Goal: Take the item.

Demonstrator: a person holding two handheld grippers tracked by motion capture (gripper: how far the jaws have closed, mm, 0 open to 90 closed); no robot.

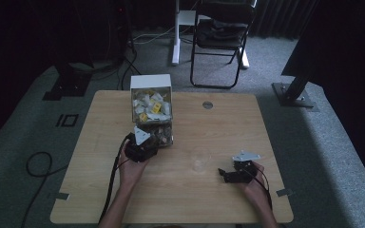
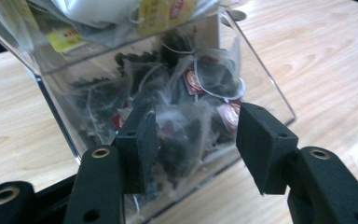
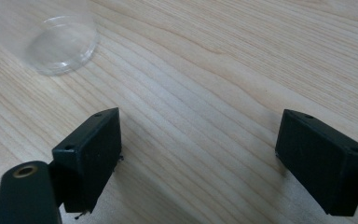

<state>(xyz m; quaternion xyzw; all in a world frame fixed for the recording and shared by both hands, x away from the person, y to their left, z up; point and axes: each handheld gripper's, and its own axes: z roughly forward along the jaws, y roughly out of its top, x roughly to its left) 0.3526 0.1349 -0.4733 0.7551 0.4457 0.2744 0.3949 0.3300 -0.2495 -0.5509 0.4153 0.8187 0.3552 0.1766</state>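
Note:
A clear plastic box [image 1: 152,114] full of tea bags stands on the wooden table [image 1: 218,123], left of centre. My left gripper [image 1: 151,142] is at the box's low front opening. In the left gripper view its jaws stand open [image 2: 198,133] on either side of a dark pyramid tea bag [image 2: 182,140], with more bags [image 2: 214,79] piled behind the box's clear wall [image 2: 56,102]. A clear glass [image 1: 200,161] stands near the table's middle. My right gripper [image 1: 224,175] rests low to the right of it, wide open [image 3: 209,140] with bare wood between its jaws; the glass [image 3: 60,44] lies ahead to the upper left.
A round grommet [image 1: 207,105] sits in the table's far side. Behind the table stand a black folding chair [image 1: 221,33], a white post [image 1: 176,33] and dark stand bases [image 1: 294,92]. A cable [image 1: 38,164] loops on the carpet at the left.

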